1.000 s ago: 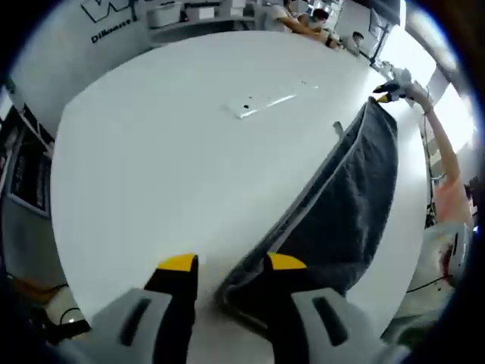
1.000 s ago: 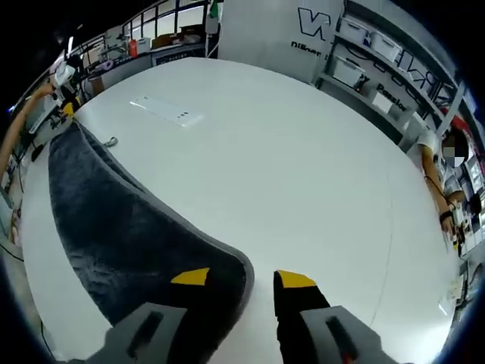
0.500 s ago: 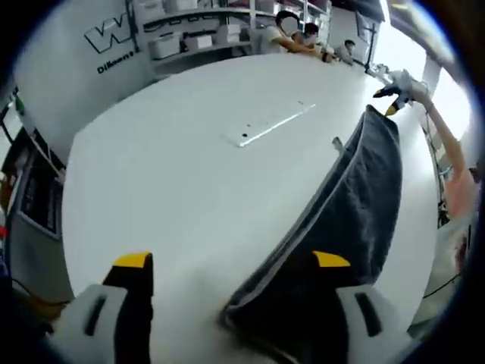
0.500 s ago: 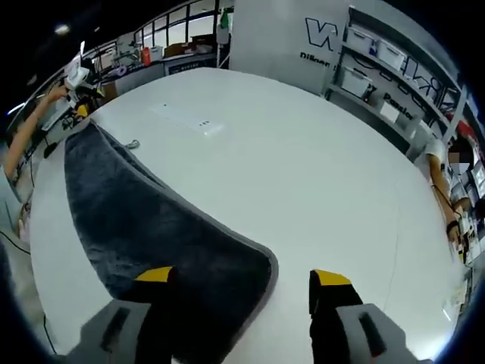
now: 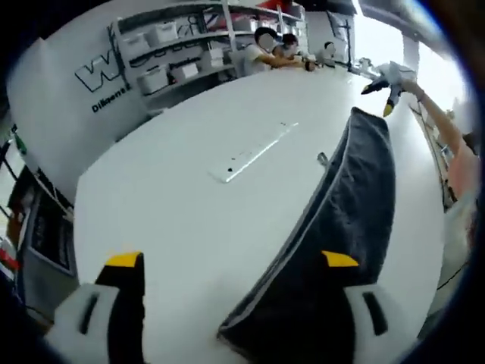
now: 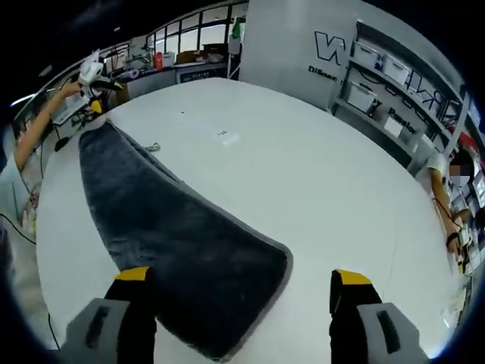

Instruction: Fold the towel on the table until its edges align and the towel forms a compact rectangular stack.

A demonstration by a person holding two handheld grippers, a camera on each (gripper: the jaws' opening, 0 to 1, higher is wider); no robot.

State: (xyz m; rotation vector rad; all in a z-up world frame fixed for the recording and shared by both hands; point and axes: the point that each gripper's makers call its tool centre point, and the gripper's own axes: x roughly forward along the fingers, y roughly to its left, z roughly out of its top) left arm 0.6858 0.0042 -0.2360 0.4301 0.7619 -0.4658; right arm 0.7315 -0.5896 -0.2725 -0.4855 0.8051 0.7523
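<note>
Towel [image 6: 174,243] long, flat on table [image 6: 318,182].

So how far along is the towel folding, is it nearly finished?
Not nearly. The dark grey towel lies on the white table as one long strip, apparently folded once lengthwise. Both grippers, left and right, are open and hold nothing. Folding it down into a compact rectangle remains.
</note>
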